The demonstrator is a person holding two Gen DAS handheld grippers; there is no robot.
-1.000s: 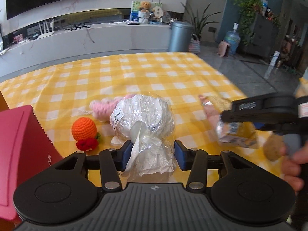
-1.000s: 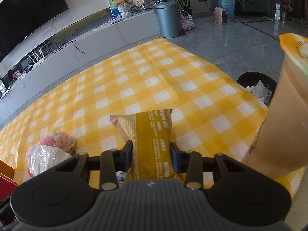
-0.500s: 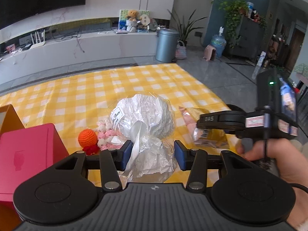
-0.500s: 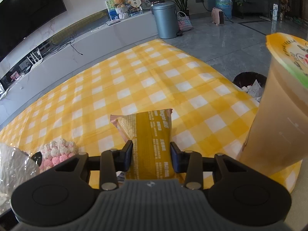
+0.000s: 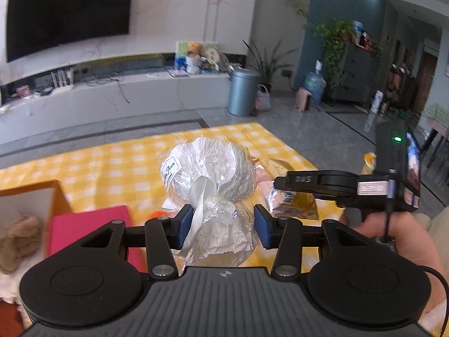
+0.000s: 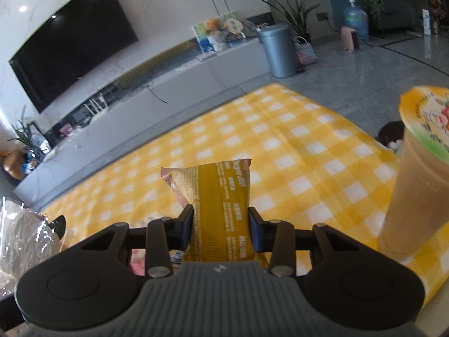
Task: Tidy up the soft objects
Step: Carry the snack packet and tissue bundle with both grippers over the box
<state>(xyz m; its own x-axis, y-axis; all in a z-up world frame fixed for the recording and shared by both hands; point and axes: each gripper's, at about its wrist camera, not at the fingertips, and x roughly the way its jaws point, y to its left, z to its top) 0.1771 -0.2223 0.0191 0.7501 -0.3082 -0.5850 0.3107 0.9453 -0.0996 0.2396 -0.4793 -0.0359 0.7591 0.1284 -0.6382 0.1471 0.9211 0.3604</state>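
Your left gripper is partly closed, and its blue pads press on the crinkled neck of a cellophane-wrapped white bundle tied with a white ribbon. The bundle sits in the middle of the left wrist view, raised above the yellow checked tablecloth, its round body bulging up beyond the fingertips and a small white label on its left side.

Your right gripper is likewise partly closed, with both pads clamped on the sides of a yellow snack packet. The packet stands centre frame in the right wrist view, its crimped far end pointing away from you over the cloth. In the left wrist view that gripper shows at the right edge, your hand wrapped round its handle.

A pink box lies at the lower left of the left wrist view, partly behind the gripper body, with a brown plush toy at the far left edge beside an orange box wall. A tall sealed drink cup stands at the right edge of the right wrist view on the tablecloth.
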